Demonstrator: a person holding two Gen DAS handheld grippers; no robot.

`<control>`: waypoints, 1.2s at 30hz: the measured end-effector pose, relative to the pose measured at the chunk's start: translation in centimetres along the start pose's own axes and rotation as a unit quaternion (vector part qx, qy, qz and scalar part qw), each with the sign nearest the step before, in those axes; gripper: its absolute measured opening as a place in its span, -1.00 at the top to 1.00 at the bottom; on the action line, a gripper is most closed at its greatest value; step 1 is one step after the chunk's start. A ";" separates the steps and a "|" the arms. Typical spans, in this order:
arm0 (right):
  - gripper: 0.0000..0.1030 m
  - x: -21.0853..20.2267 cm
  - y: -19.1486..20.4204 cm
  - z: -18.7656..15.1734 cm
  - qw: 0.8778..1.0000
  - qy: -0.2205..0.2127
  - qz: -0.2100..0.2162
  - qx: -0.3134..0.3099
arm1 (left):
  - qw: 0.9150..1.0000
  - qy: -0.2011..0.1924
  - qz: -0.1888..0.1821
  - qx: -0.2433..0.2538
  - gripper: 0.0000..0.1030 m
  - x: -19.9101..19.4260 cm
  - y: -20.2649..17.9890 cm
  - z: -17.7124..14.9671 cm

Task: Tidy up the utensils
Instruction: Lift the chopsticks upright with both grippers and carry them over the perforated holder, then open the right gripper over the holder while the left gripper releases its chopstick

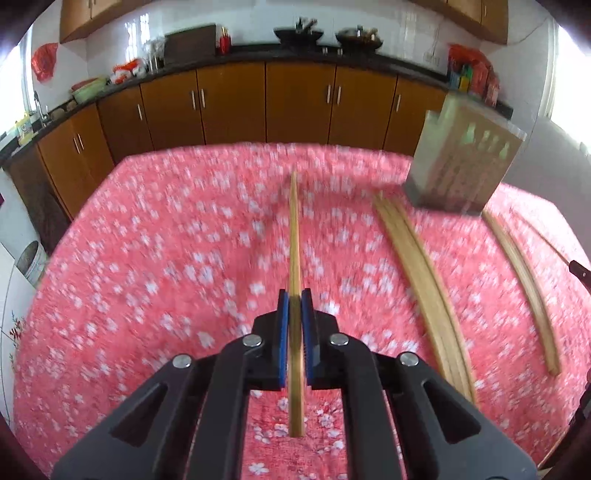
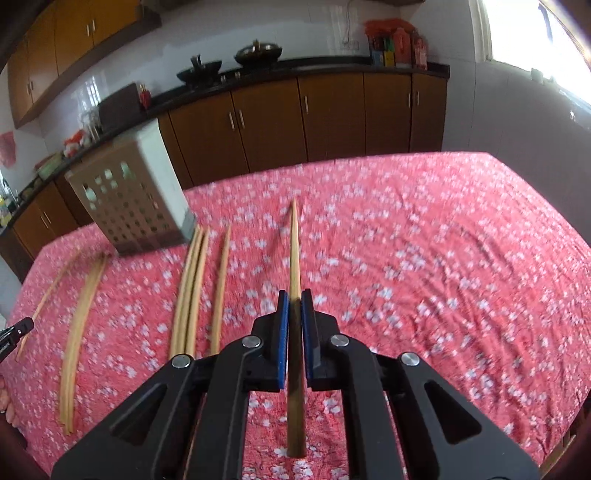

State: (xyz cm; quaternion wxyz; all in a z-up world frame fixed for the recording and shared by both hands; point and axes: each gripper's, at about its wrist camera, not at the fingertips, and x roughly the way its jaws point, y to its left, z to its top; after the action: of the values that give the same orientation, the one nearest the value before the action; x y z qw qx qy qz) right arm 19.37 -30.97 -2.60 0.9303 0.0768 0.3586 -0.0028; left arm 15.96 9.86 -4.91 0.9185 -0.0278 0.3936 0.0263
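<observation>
My left gripper (image 1: 294,295) is shut on a wooden chopstick (image 1: 294,229) that points away over the pink flowered tablecloth (image 1: 166,258). My right gripper (image 2: 294,295) is shut on another chopstick (image 2: 294,251), also pointing forward. More chopsticks lie on the cloth: a bundle (image 1: 421,280) and a pair (image 1: 524,280) to the right in the left wrist view. In the right wrist view a bundle (image 2: 190,288), a single one (image 2: 221,288) and a pair (image 2: 79,332) lie to the left. A perforated utensil holder (image 1: 461,162) (image 2: 133,192) stands at the back of the table.
Brown kitchen cabinets (image 1: 236,99) and a dark counter with woks (image 1: 299,35) run behind the table. The tip of the other gripper shows at the right edge (image 1: 580,271) and at the left edge (image 2: 14,330). Bright windows sit at the sides.
</observation>
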 end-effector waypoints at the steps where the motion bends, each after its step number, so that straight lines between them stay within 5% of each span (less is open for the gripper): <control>1: 0.85 -0.5 -0.1 0.3 1.000 -0.009 0.001 0.002 | 1.000 -0.012 0.000 -0.002 0.84 -0.8 0.1 0.4; 9: 0.85 -5.2 -0.1 4.1 0.995 -0.095 0.015 0.008 | 0.993 -0.107 -0.012 -0.037 0.84 -6.5 1.0 5.7; 22: 0.85 -7.0 2.0 9.6 0.987 -0.157 0.023 -0.008 | 0.985 -0.169 -0.007 -0.030 0.85 -10.1 0.5 12.9; 29: 0.85 -11.7 4.5 15.4 0.961 -0.257 0.104 0.024 | 0.963 -0.255 -0.075 -0.044 0.85 -15.0 -2.6 18.0; 32: 0.85 -12.0 5.5 16.3 0.954 -0.264 0.144 0.026 | 0.953 -0.280 -0.111 -0.044 0.85 -16.1 -4.6 19.2; 36: 0.85 -10.3 8.0 16.7 0.956 -0.250 0.151 -0.003 | 0.949 -0.279 -0.145 -0.032 0.85 -15.2 -7.6 19.7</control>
State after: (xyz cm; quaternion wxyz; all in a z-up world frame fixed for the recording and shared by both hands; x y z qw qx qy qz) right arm 23.33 -26.02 17.56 0.9801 0.1238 0.0985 0.1197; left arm 20.21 3.30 19.92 0.9841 -0.1056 0.1126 -0.0883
